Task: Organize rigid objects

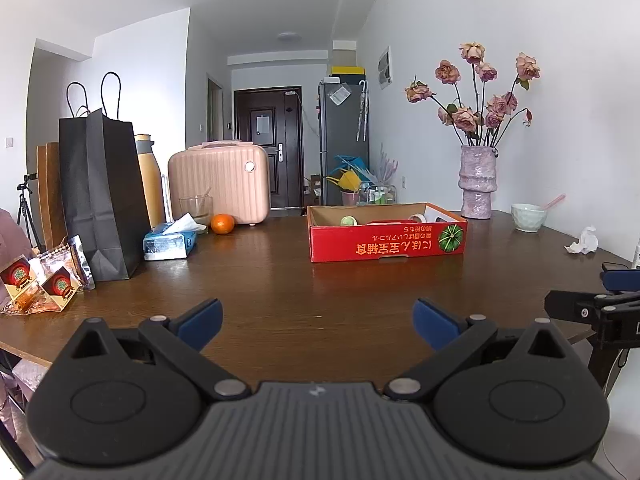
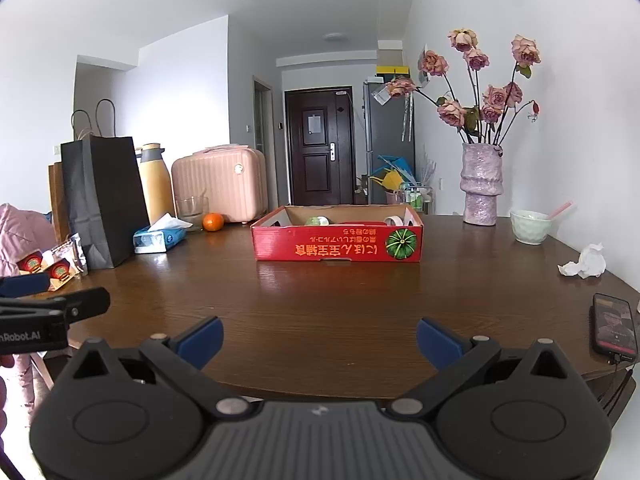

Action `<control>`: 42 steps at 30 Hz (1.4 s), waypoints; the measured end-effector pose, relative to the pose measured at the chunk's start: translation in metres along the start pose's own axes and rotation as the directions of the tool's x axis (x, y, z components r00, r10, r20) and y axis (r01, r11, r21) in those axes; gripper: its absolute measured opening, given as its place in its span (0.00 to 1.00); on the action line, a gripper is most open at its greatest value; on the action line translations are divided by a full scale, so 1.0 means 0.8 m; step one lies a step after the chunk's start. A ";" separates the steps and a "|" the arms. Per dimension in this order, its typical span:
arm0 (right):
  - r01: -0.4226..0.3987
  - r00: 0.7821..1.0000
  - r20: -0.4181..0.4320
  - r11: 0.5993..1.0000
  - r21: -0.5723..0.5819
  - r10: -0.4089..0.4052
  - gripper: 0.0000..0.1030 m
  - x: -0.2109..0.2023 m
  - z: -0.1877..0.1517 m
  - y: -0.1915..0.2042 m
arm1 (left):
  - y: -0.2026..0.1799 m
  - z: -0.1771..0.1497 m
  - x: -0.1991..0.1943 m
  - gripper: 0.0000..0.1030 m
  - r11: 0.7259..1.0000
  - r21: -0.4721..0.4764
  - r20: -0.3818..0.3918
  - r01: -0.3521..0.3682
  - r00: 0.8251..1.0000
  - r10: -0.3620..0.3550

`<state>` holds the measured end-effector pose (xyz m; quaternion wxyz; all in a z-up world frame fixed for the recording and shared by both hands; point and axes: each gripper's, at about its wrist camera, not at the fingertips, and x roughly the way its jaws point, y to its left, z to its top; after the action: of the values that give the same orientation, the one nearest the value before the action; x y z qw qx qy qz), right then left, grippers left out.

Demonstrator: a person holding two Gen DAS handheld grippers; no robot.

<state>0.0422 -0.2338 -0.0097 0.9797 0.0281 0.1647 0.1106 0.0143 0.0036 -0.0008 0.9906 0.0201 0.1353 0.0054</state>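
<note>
Both grippers, left gripper [image 1: 318, 322] and right gripper [image 2: 319, 340], wide open and empty above the dark wooden table [image 1: 280, 280], face the shallow red cardboard box [image 1: 387, 242], apparently collecting small items.

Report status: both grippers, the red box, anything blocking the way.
Left gripper open, empty. Right gripper open, empty. Red box mid-table, tape rolls inside, untouched. Bare table between; nothing blocking.

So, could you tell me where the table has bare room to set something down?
The widest bare patch lies between the open left gripper, the open right gripper and the red box. Another runs between the box and the crumpled tissue. It is crowded on the left, around the black bag, tissue pack, orange and snack packets.
</note>
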 end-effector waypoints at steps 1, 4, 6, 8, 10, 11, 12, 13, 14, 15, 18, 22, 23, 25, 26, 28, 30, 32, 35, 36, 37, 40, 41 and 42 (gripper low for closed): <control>0.001 1.000 -0.001 1.000 0.005 -0.001 1.00 0.000 0.000 -0.001 | 0.000 0.000 0.000 1.00 1.000 -0.001 0.001 -0.001 1.000 0.001; 0.009 1.000 -0.001 1.000 0.012 -0.009 1.00 0.001 0.001 -0.003 | 0.001 0.002 -0.001 1.00 1.000 -0.004 0.005 -0.006 1.000 0.006; 0.008 1.000 0.002 1.000 0.012 -0.008 1.00 0.000 0.000 -0.003 | 0.001 0.002 -0.001 1.00 1.000 -0.003 0.011 -0.010 1.000 0.010; 0.009 1.000 0.006 1.000 0.010 -0.009 1.00 0.000 0.000 -0.002 | 0.002 0.002 -0.002 1.00 1.000 -0.005 0.015 -0.013 1.000 0.013; 0.009 1.000 0.006 1.000 0.008 -0.009 1.00 0.000 0.000 -0.002 | 0.001 0.002 -0.003 1.00 1.000 -0.005 0.017 -0.013 1.000 0.013; 0.009 1.000 0.005 1.000 0.009 -0.010 1.00 0.000 0.000 -0.002 | 0.001 0.002 -0.003 1.00 1.000 -0.003 0.018 -0.012 1.000 0.012; 0.009 1.000 0.004 1.000 0.010 -0.009 1.00 0.000 0.000 -0.002 | 0.002 0.002 -0.003 1.00 1.000 -0.002 0.019 -0.012 1.000 0.012; 0.009 1.000 0.004 1.000 0.011 -0.009 1.00 0.000 -0.001 -0.003 | 0.002 0.002 -0.003 1.00 1.000 -0.001 0.019 -0.012 1.000 0.012; 0.008 1.000 0.005 1.000 0.011 -0.008 1.00 0.000 0.000 -0.003 | 0.001 0.002 -0.003 1.00 1.000 0.001 0.018 -0.012 1.000 0.012; 0.009 1.000 0.005 1.000 0.011 -0.009 1.00 0.000 0.000 -0.003 | 0.001 0.002 -0.003 1.00 1.000 0.003 0.019 -0.012 1.000 0.012; 0.008 1.000 0.004 1.000 0.011 -0.008 1.00 0.000 0.000 -0.003 | 0.000 0.002 -0.004 1.00 1.000 0.005 0.021 -0.009 1.000 0.009; 0.008 1.000 0.003 1.000 0.012 -0.009 1.00 0.000 0.000 -0.003 | 0.000 0.003 -0.003 1.00 1.000 0.005 0.021 -0.011 1.000 0.011; 0.009 1.000 0.003 1.000 0.012 -0.009 1.00 0.000 0.000 -0.003 | -0.001 0.003 -0.003 1.00 1.000 0.006 0.021 -0.011 1.000 0.011; 0.009 1.000 0.004 1.000 0.013 -0.009 1.00 0.000 0.000 -0.003 | -0.001 0.003 -0.003 1.00 1.000 0.008 0.022 -0.011 1.000 0.011; 0.009 1.000 0.004 1.000 0.015 -0.009 1.00 0.000 0.000 -0.003 | -0.001 0.002 -0.004 1.00 1.000 0.010 0.023 -0.011 1.000 0.011; 0.009 1.000 0.004 1.000 0.016 -0.009 1.00 -0.001 0.000 -0.004 | -0.001 0.002 -0.005 1.00 1.000 0.010 0.026 -0.012 1.000 0.011; 0.012 1.000 0.006 1.000 0.017 -0.012 1.00 0.000 0.001 -0.004 | -0.001 0.003 -0.005 1.00 1.000 0.010 0.027 -0.012 1.000 0.012; 0.012 1.000 0.009 1.000 0.018 -0.012 1.00 -0.001 0.001 -0.004 | -0.001 0.003 -0.004 1.00 1.000 0.009 0.025 -0.013 1.000 0.013; 0.012 1.000 0.004 1.000 0.021 -0.012 1.00 0.001 0.000 -0.004 | -0.003 0.003 -0.005 1.00 1.000 0.019 0.027 -0.012 1.000 0.011; 0.011 1.000 0.003 1.000 0.021 -0.011 1.00 0.001 0.000 -0.004 | -0.003 0.003 -0.005 1.00 1.000 0.019 0.029 -0.012 1.000 0.012; 0.011 1.000 0.003 1.000 0.020 -0.011 1.00 0.001 0.000 -0.004 | -0.003 0.003 -0.005 1.00 1.000 0.020 0.031 -0.013 0.999 0.012; 0.011 1.000 0.005 1.000 0.020 -0.011 1.00 0.000 0.000 -0.003 | -0.004 0.003 -0.006 1.00 1.000 0.020 0.034 -0.017 0.999 0.017; 0.011 1.000 0.006 1.000 0.020 -0.011 1.00 0.000 0.000 -0.003 | -0.004 0.003 -0.005 1.00 1.000 0.021 0.034 -0.020 0.999 0.020; 0.011 1.000 0.005 1.000 0.021 -0.011 1.00 0.001 -0.001 -0.003 | -0.004 0.003 -0.005 1.00 1.000 0.020 0.033 -0.023 0.999 0.022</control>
<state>0.0431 -0.2361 -0.0107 0.9804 0.0377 0.1636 0.1034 0.0109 0.0004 0.0024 0.9923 0.0318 0.1189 0.0148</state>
